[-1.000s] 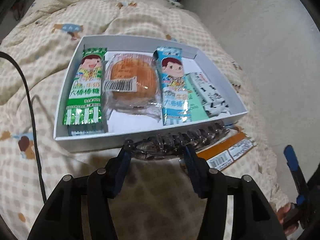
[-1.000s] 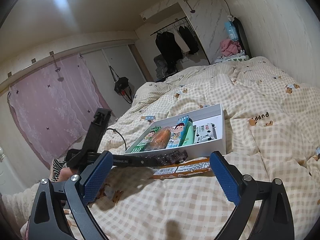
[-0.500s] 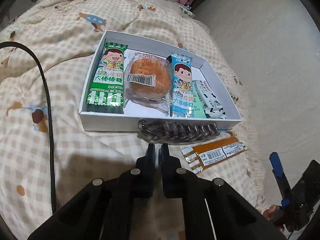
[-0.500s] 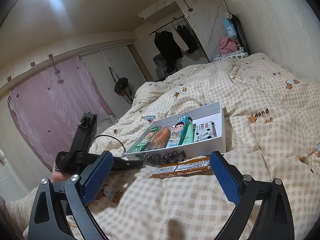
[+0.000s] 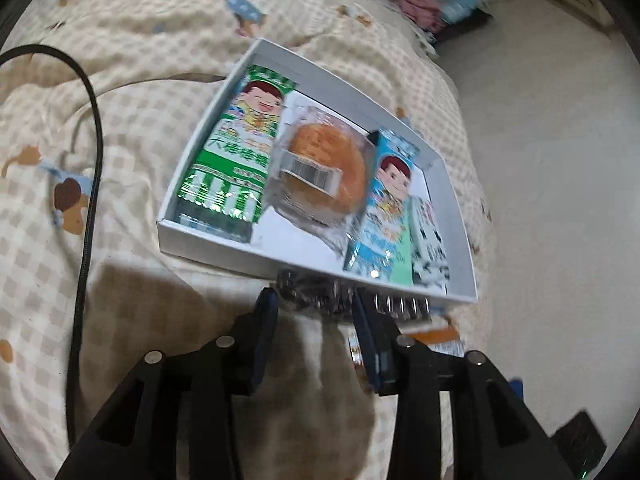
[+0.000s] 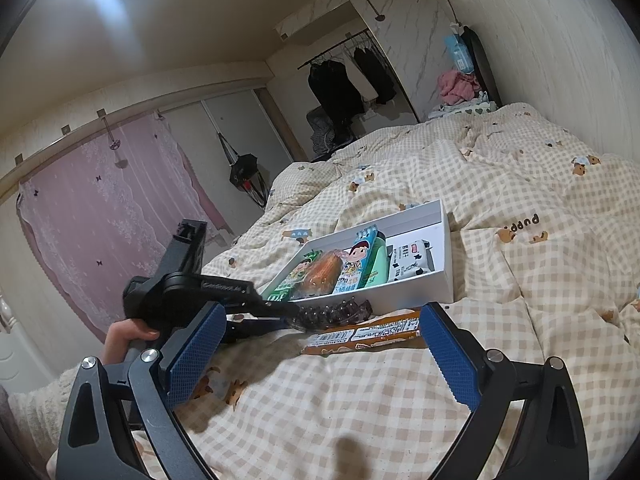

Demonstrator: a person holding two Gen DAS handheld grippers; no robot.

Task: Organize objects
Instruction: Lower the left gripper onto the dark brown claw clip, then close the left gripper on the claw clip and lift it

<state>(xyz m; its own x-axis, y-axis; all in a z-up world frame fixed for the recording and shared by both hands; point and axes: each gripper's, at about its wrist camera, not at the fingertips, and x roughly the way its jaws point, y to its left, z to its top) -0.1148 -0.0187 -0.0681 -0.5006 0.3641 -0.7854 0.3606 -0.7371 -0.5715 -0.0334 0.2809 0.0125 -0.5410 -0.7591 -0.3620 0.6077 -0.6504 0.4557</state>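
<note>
Two claws: left claw (image 5: 316,304) part-open astride a glossy ribbed blister strip (image 5: 344,296) at the white cardboard box's (image 5: 208,240) near wall; right claw (image 6: 320,356) wide open, empty, above checked quilt (image 6: 360,408).

Two black hand-held grippers with blue pads

The left gripper (image 5: 316,304) is showing black angular arms, silver screws and smooth blue inner pads; the right gripper (image 6: 320,356) is showing textured blue pads and silver screws. A bare hand (image 6: 124,336) in a cream knit sleeve (image 6: 36,400) is showing.
</note>
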